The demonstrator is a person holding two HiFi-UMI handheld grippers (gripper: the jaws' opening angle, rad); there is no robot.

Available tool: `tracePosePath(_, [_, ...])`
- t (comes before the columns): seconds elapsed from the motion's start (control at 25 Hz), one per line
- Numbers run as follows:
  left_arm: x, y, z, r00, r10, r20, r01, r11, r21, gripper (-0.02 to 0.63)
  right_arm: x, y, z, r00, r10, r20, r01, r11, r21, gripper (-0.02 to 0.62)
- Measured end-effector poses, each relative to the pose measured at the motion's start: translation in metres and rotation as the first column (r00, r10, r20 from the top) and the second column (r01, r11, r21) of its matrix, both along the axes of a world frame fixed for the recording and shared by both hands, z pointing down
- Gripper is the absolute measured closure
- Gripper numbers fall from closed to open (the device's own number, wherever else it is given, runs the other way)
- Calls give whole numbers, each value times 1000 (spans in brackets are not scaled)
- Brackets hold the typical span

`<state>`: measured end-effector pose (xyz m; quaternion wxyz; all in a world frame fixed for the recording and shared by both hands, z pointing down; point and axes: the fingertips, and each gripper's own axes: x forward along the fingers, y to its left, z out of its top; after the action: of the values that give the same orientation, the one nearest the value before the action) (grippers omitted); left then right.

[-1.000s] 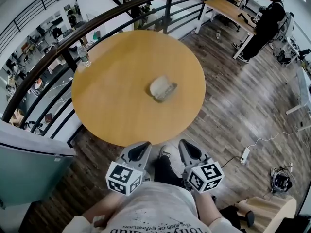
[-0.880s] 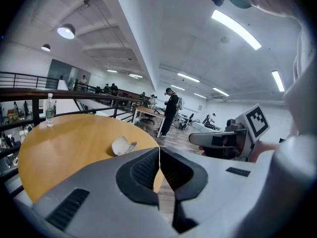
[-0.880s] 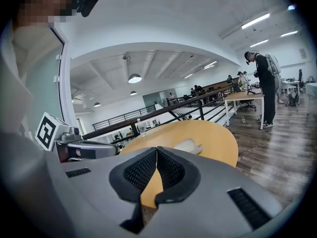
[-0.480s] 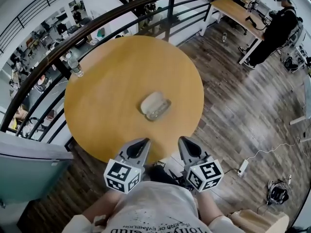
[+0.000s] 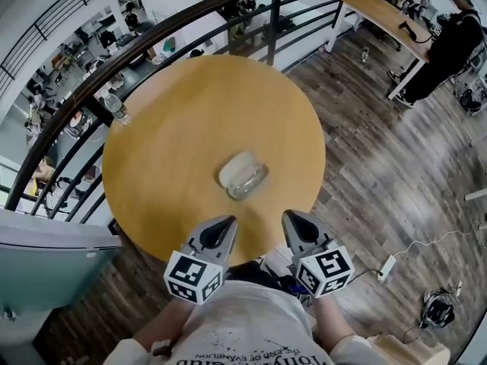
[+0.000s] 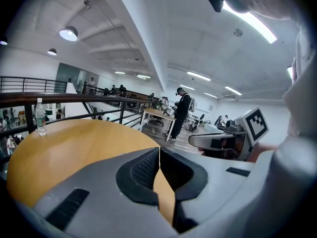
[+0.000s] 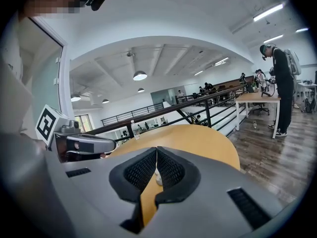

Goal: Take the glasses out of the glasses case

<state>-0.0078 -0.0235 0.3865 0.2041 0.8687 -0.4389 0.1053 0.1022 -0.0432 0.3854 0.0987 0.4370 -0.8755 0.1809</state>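
A pale, translucent glasses case (image 5: 243, 175) lies closed near the middle of the round wooden table (image 5: 167, 128). The glasses cannot be seen through it. My left gripper (image 5: 226, 224) hovers at the table's near edge, below and left of the case, jaws shut and empty. My right gripper (image 5: 293, 220) hangs beside it, below and right of the case, also shut with nothing held. In the right gripper view a sliver of the case (image 7: 158, 178) shows through the gap behind the jaws. In the left gripper view the left gripper (image 6: 159, 152) points across the tabletop (image 6: 74, 148).
A water bottle (image 5: 116, 109) stands at the table's far left edge, seen too as the bottle (image 6: 41, 117). A dark railing (image 5: 152, 40) curves behind the table. A person (image 5: 445, 40) stands by a desk (image 5: 380, 14) at the far right. Wood floor surrounds the table.
The view has shifted closer to the table; the case now sits nearer my grippers. Both grippers stay shut, side by side, now over the table's near edge.
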Motion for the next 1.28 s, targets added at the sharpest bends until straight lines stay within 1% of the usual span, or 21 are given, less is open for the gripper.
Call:
tracePosePath(0.2, [-9,-18,-1,1000,19,-5,-19,1000,-1,578,-7,-9,5,1000,19,3,-19,1000,-16,569])
tracePosePath(0.44, [-10,-30,5,995,100,9,-100,995,3,578,-11,-12,8,998,59,1,-59,998,-35,569])
tracePosePath(0.52, [-10,-35,10,993,114,10,-114,993,-3,578,-13,-15,12,998,64,-7,-64,997,-44,569])
tracePosePath(0.68, [-12,-48,23,992,123,16,-123,992,-20,578,-15,-22,22,997,73,-10,-74,995,-62,569])
tracePosePath(0.84, [-10,-64,37,987,151,48,-149,988,-31,578,-16,-33,33,997,79,-20,-80,993,-83,569])
tracePosePath(1.28, [-2,-98,96,973,205,110,-193,975,-111,578,-26,-58,67,997,77,-9,-77,987,-137,569])
